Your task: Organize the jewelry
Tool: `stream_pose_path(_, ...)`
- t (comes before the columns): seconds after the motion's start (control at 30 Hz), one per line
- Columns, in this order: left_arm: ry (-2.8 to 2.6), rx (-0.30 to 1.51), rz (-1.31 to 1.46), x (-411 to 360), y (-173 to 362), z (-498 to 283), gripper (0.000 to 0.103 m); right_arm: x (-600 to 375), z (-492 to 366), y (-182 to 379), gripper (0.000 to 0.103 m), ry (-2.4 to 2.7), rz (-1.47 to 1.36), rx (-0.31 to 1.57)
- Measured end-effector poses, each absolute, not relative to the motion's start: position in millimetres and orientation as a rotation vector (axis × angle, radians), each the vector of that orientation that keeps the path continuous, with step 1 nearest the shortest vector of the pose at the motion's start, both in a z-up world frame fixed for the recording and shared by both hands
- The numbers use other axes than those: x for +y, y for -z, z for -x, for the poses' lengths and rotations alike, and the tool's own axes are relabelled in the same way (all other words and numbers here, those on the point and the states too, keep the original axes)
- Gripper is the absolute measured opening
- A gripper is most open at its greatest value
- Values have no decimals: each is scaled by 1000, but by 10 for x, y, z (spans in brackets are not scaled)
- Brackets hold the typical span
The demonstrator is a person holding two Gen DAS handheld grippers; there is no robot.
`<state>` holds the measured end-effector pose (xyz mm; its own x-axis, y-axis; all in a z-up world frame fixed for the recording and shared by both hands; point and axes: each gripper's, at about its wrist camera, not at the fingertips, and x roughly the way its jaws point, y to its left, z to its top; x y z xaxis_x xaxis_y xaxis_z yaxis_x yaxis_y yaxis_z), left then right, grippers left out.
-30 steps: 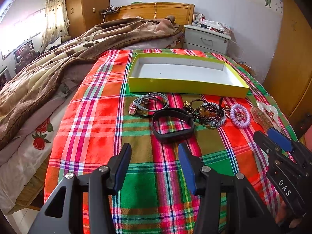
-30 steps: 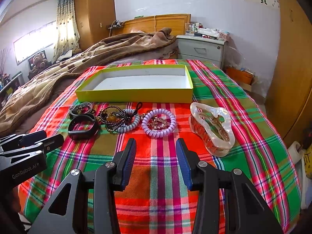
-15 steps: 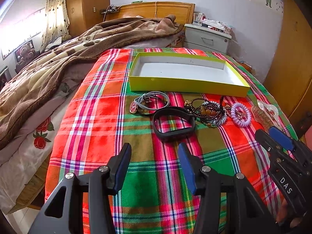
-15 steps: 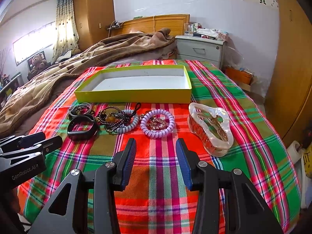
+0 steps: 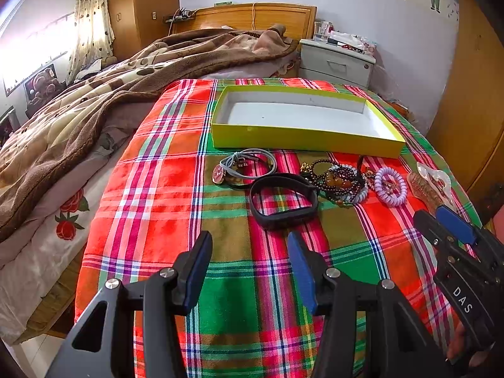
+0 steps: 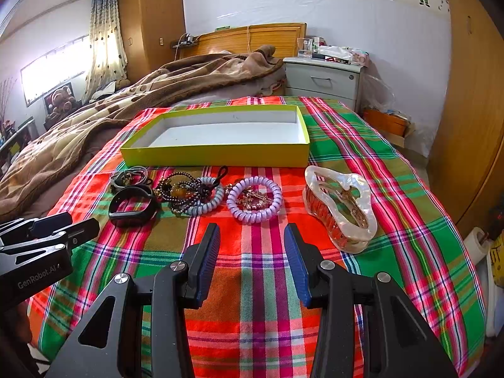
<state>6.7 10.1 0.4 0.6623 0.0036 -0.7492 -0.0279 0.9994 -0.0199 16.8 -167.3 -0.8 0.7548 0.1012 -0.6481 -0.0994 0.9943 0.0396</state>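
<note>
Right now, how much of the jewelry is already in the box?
None: the yellow box is empty. Both the left gripper and right gripper are open, holding nothing. The black band, beads, purple coil and hair clip remain on the cloth.

White capitals reading "DAS" show on the black body of the right gripper (image 5: 453,223), seen at the right edge of the left wrist view. Over in the right wrist view, "GenRobot.AI" runs in pale letters along the side of the left gripper (image 6: 66,223) at the lower left. There's tiny lettering on the clasp of the grey strap watch (image 5: 242,165), but it's too small to read. No other text can be made out.
</note>
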Motion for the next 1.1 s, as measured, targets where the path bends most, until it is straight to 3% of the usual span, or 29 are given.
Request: stream_pose_path(1.1,113,946,236,405,80,-496,52,-1907,-488,-66,43,-158,-24,722)
